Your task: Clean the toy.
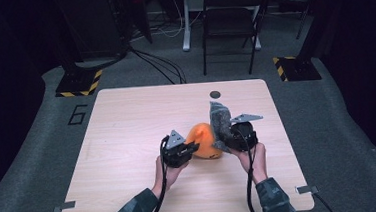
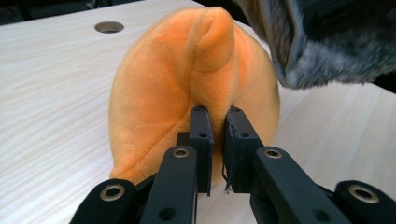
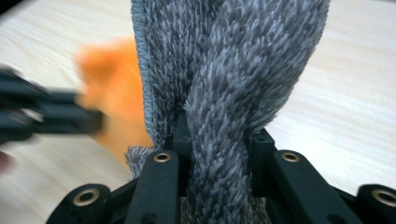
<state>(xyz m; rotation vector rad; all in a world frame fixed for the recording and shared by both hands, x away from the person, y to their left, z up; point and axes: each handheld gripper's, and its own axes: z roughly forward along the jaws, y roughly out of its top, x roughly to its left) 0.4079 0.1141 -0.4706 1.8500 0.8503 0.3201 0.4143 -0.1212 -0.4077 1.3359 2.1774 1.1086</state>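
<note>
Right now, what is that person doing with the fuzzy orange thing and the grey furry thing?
A person at a pale wooden table works a gripper in each hand. The left gripper has its jaws pinched on a fold of the soft orange plush cushion, which sits on the table. The right gripper is clamped on a shaggy grey cloth and holds it up beside the cushion.

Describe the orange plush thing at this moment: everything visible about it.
The orange plush is a soft, rounded, fuzzy fabric piece with sewn seams and a raised fold running up its middle. It stands on the wooden table near the centre, between the two hands. The left claw is shut on a pinch of its fabric at the base of that fold. The grey shaggy cloth, held in the right claw, hangs close beside it; contact between them is unclear.
</note>
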